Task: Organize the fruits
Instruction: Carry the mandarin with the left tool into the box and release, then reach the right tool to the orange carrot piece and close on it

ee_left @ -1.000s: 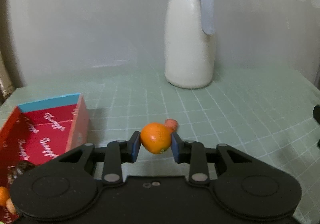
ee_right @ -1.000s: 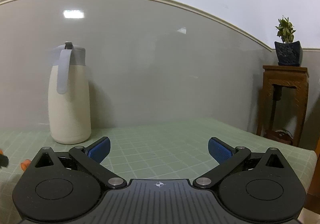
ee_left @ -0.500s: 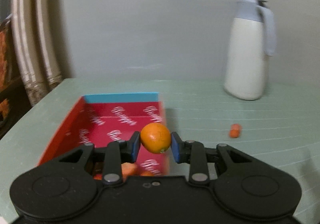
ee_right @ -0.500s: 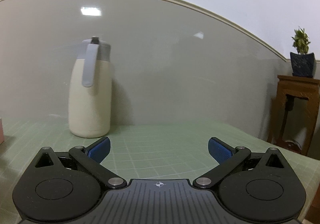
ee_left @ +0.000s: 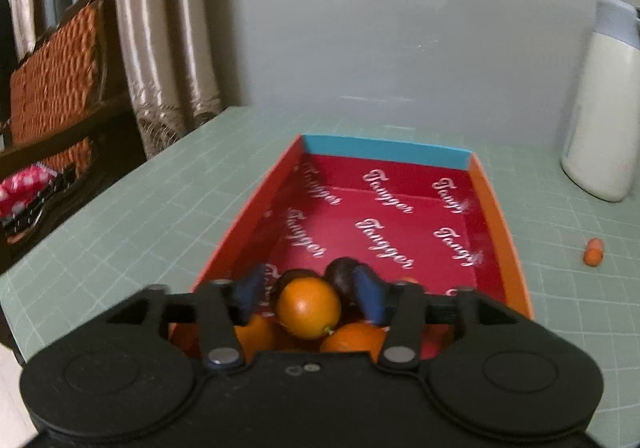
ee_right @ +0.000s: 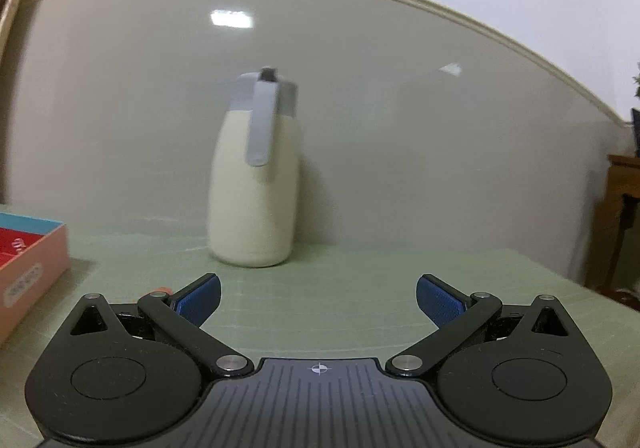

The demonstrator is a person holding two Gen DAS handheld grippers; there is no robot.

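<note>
Underneath, a green gridded mat (ee_left: 168, 204) meets grey wall (ee_left: 380, 28).

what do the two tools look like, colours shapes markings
Both are matte black plastic. The left tool has two round discs on its body, silver pivot rivets on straight black links, and blue pads. The right tool matches, with ribbed blue pads, a ridged centre panel and a small white crosshair mark. No cables, sleeves or hands show.

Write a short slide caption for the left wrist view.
Open left gripper releases an orange over fruit in the red box.
</note>
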